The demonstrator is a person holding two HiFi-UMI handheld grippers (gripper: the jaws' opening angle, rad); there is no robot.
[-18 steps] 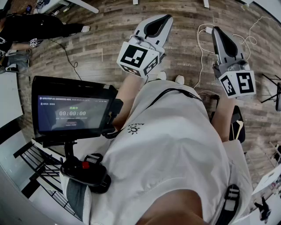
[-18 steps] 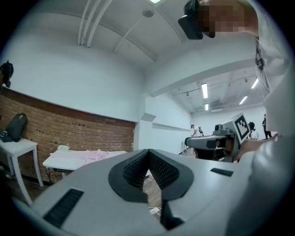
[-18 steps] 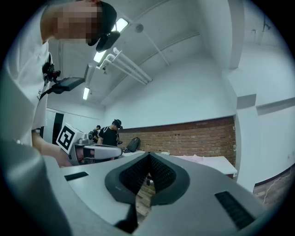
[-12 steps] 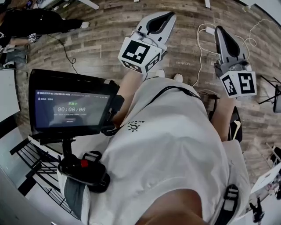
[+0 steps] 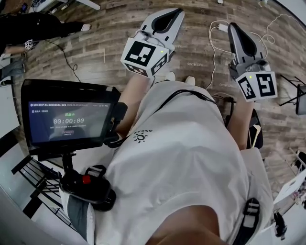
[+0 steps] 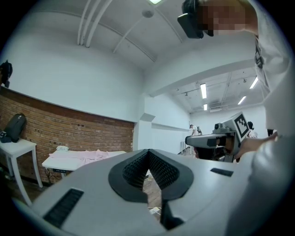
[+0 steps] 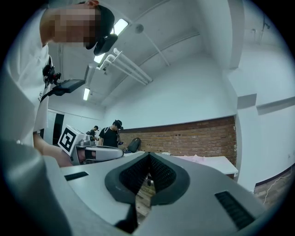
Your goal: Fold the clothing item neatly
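Far left, a screen [image 5: 67, 119] glows on its stand; next the left tongs [image 5: 174, 13] hang level over the wooden floor [image 5: 95, 52], pads pressed together with nothing between them. A white cable [image 5: 213, 57] trails across the boards, and then the right tongs [image 5: 232, 27], likewise closed and empty. The pink clothing item [image 6: 85, 155] is well apart from both, lying spread on a white tabletop [image 6: 53, 164] against the brick wall [image 6: 69, 126], untouched

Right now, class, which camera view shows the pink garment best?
The left gripper view: the pink garment lies spread across a white table. The right gripper view shows it smaller and more distant; the head view shows none of it.
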